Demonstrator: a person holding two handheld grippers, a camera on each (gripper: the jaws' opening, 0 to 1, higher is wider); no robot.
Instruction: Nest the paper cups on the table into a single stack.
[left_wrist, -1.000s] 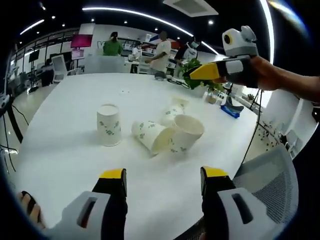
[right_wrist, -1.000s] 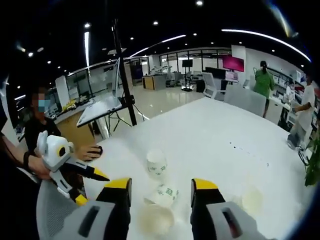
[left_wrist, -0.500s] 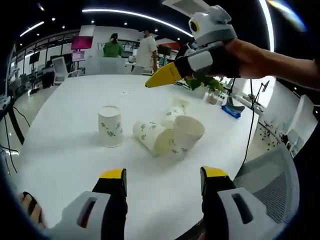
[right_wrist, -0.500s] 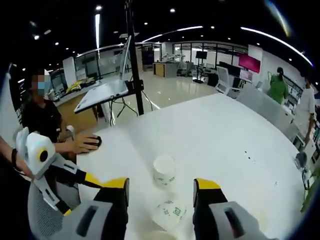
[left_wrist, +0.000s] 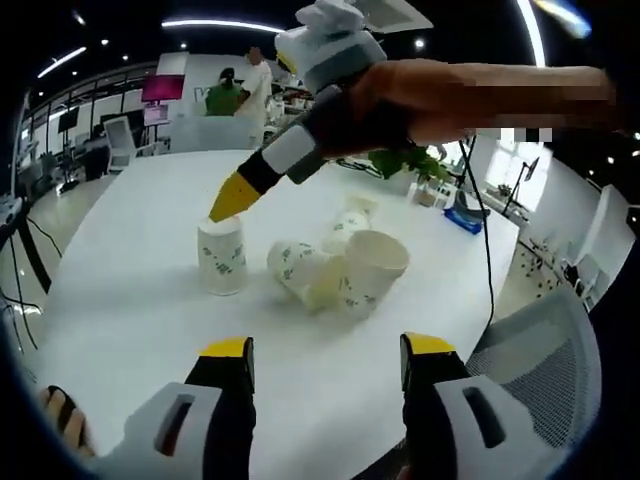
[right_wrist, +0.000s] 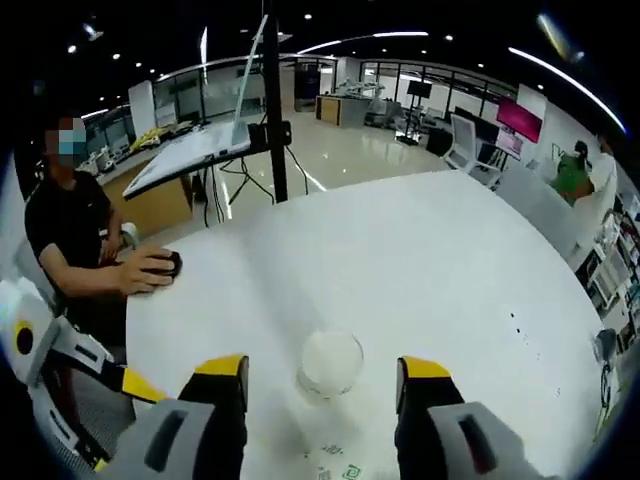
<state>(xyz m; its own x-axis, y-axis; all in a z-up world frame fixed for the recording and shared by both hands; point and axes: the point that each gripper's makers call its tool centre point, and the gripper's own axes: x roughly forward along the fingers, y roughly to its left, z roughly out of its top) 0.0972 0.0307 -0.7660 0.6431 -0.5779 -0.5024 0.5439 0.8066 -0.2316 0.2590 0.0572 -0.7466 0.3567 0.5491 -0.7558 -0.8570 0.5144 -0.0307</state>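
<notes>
One upright paper cup (left_wrist: 221, 256) stands beside three toppled cups (left_wrist: 340, 265).

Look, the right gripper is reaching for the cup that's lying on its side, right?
Not quite. The right gripper is reaching for the standing cup, as the left gripper view shows. The cups on their sides lie beside it. The right gripper view looks down into the standing cup's open top, between the open fingers.

Bare white round table (left_wrist: 130, 300) at frame left and bottom, tipped white paper cups (left_wrist: 340, 265) crowding centre-right, upright leaf-print paper cup (left_wrist: 222, 255) beside them
</notes>
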